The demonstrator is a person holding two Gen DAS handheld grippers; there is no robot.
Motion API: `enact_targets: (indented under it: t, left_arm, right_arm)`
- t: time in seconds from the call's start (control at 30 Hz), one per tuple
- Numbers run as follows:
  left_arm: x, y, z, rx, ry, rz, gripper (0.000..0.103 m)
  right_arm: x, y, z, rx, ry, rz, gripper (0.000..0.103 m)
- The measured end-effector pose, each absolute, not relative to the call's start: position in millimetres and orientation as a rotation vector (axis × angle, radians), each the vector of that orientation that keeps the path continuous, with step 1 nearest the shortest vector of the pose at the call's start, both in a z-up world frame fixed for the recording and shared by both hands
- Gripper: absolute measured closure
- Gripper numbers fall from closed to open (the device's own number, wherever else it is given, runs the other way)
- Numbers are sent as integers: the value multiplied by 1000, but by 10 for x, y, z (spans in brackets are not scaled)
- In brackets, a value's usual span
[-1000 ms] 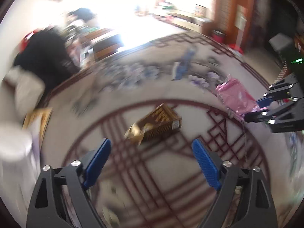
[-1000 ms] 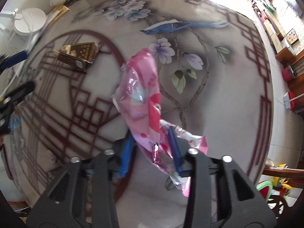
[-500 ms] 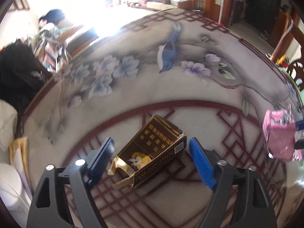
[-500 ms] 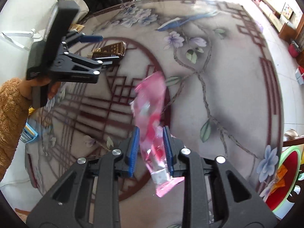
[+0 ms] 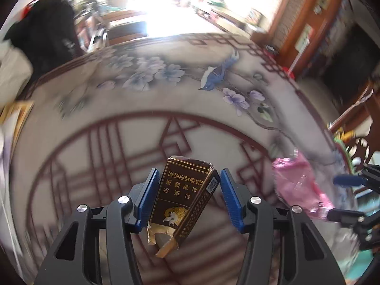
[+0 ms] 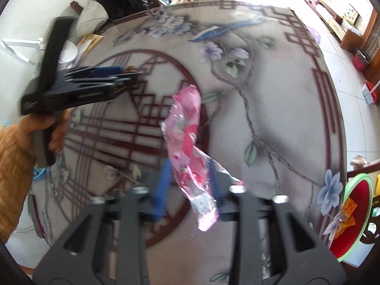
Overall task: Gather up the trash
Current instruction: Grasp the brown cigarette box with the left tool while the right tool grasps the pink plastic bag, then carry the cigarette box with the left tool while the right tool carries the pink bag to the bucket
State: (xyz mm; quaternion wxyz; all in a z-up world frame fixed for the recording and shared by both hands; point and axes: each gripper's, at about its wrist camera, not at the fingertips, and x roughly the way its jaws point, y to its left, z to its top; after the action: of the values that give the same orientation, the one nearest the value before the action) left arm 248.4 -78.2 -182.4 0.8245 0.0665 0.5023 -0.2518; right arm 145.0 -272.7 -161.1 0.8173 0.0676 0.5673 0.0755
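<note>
Two pieces of trash in play, neither binned yet.

Your left tool [image 5: 187, 198] has just been closing around the brown cigarette pack [image 5: 182, 199]. The left blue pad sits against the pack's edge; on the right I see a thin gap between pad and pack, so I'd call it straddling, not clamped. The pack stands tilted between the pads, torn gold-foil end toward the camera, far end over the bench [image 5: 133, 99]. Can't tell if it is lifted off the patterned cloth or resting on it.

Your right tool [image 6: 188, 187] has just been opening. The pink wrapper [image 6: 190, 152] is between its pads, but the frame is blurred; the left pad is clear of it and the right pad is about at its edge. Jaws apart, no firm pinch that I can see. Whether the wrapper is falling or hung up on one pad, I can't tell. It hangs over the bench, not over any bin.

Near the bench edge on the right, in the right wrist view, there's a red container with a green rim [image 6: 356, 216] with orange wrappers in it; I'd guess that is the drop target, but the wrapper isn't above it.

Left to do, as I judge it: close fully on the pack, sort out the wrapper, carry both to the container.
</note>
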Motion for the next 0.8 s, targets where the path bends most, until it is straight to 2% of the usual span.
enact_targets:
  t: [0.03, 0.07, 0.23, 0.3, 0.33, 0.43, 0.53, 0.8]
  left_arm:
    - [2387, -754, -1802, 117, 1072, -506, 53]
    - [2292, -731, -1781, 97, 1076, -474, 53]
    - [1920, -642, -1724, -9, 1104, -352, 53]
    - [1751, -617, -1724, -21, 1101, -304, 53]
    - [1678, -592, -1715, -31, 1100, -294, 53]
    - [1461, -570, -1630, -44, 1088, -299, 53]
    - [1262, -592, -1493, -31, 1059, -317, 53]
    - [938, -812, -1208, 0, 999, -377, 53]
  right_arm:
    - [1445, -2737, -1613, 136, 1195, 147, 35]
    - [1458, -2734, -1617, 120, 1183, 135, 30]
    - [1583, -2552, -1836, -17, 1213, 103, 31]
    - [1584, -2489, -1951, -40, 1246, 107, 53]
    - [1573, -2465, -2023, -30, 1276, 115, 68]
    - [1466, -2435, -2008, -11, 1273, 129, 80]
    - [1280, -2406, -1836, 10, 1243, 163, 85]
    - [626, -2507, -1313, 111, 1131, 165, 85]
